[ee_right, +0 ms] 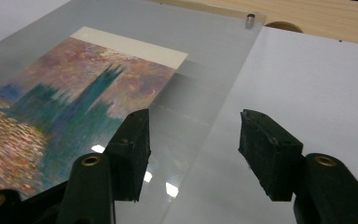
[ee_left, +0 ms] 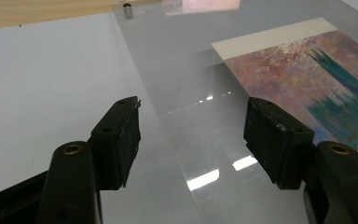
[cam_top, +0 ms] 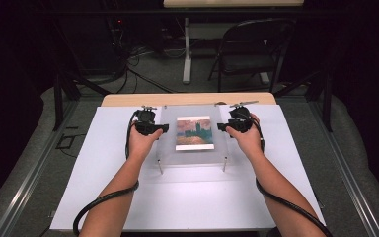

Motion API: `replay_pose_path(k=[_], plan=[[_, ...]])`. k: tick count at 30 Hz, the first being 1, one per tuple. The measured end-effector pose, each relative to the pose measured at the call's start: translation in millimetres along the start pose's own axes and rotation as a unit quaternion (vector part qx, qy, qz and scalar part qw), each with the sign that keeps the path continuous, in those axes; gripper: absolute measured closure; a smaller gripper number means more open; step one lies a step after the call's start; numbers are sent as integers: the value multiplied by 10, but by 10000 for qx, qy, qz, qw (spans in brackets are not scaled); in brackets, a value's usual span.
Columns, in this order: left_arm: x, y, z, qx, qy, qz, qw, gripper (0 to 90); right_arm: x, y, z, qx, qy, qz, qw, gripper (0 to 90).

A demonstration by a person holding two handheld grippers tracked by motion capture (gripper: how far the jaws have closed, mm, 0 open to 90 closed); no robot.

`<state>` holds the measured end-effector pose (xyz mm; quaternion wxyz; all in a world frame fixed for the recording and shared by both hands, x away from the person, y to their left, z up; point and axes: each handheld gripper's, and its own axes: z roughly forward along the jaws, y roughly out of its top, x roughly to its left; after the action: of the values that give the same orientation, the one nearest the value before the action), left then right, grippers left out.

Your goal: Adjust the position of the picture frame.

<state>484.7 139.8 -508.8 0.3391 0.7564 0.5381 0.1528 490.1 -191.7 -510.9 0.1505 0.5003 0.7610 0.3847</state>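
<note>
With both pairs of jaws standing wide and holding nothing, I note the clear acrylic panel (cam_top: 193,133) with its painted print (cam_top: 194,133) lying between my left gripper (cam_top: 150,128) and right gripper (cam_top: 235,126), an edge under each.

Clear acrylic panel (cam_top: 193,111) covers a print (cam_top: 194,133) in pink, orange and teal with a cream border. Grippers are black; sheet (cam_top: 103,163) white; table edge (cam_top: 128,99) light wood.
</note>
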Motion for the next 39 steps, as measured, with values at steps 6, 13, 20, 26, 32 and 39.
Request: replay_pose_path(k=[6, 13, 20, 26, 32, 39], plan=[[-16, -4, 69, 146, -60, -29, 9999, 353, 38, 11, 54, 109, 121, 94, 9998, 409], [-24, -17, 125, 253, -204, -102, 9994, 353, 73, -1, 147, 231, 252, 177, 9993, 398], [-46, -7, 148, 285, -247, -107, 9992, 347, 75, 0, 176, 313, 244, 240, 9989, 380], [-38, -7, 165, 305, -300, -192, 9989, 324, 60, 15, 181, 333, 302, 325, 9985, 377], [-8, -7, 180, 348, -426, -326, 9980, 302, 37, 25, 179, 364, 361, 435, 9977, 375], [-1, -5, 192, 378, -466, -395, 9974, 283, 33, 29, 183, 374, 398, 467, 9974, 363]])
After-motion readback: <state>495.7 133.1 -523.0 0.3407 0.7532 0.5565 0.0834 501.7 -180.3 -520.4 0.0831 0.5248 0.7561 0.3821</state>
